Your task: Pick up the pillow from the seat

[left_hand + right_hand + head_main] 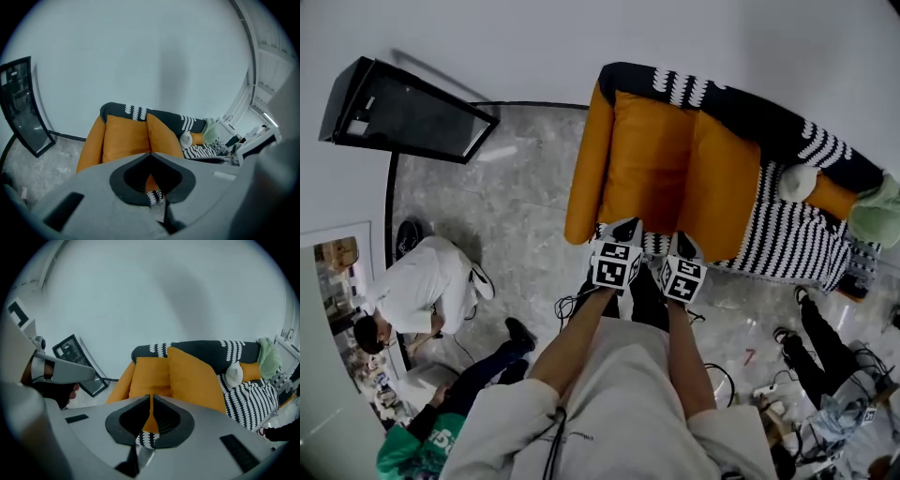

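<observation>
Two orange pillows stand against the back of a sofa (pixel 787 239) that has an orange arm and a black-and-white patterned cover. In the head view they are the left pillow (pixel 652 159) and the right pillow (pixel 722 183). Both also show in the left gripper view (pixel 125 138) and the right gripper view (pixel 194 373). My left gripper (pixel 625 228) and right gripper (pixel 685 246) are side by side just before the seat's front edge, short of the pillows. The left gripper (pixel 150 153) is shut and holds nothing. So is the right gripper (pixel 151 397).
A small white cushion (pixel 797 183) and a green bundle (pixel 877 214) lie at the sofa's right end. A black framed panel (pixel 408 111) leans on the wall at left. A person in white (pixel 427 281) crouches on the marble floor; other people and cables surround me.
</observation>
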